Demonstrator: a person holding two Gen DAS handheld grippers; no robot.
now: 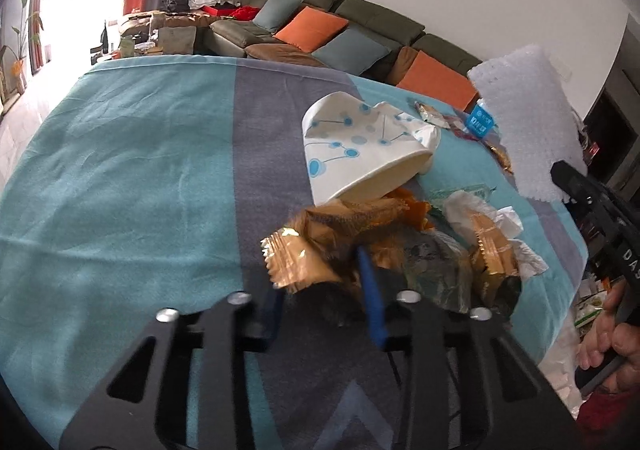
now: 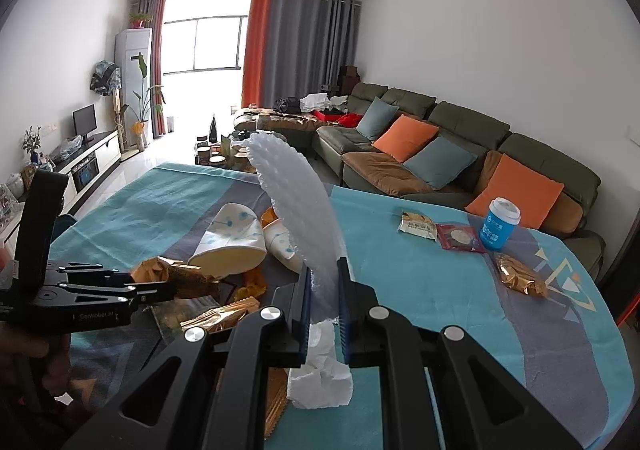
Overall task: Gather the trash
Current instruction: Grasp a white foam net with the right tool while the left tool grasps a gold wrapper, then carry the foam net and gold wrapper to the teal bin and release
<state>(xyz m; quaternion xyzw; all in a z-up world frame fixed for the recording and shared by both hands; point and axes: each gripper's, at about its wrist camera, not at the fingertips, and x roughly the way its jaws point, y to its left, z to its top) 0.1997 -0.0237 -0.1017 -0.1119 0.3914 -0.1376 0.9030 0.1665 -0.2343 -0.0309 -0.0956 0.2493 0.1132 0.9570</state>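
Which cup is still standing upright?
The blue cup with the white lid, at the table's far right beside the snack packets. The two white dotted paper cups lie tipped over by the wrapper pile.

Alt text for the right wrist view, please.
The right gripper is shut on a white foam sheet standing upright over a blue-striped tablecloth. At left, the left gripper grips a gold wrapper beside tipped paper cups.

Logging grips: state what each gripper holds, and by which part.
Right gripper: shut on the white foam sheet, by its lower end. Left gripper: fingers closed on the gold snack wrapper, at its near edge.
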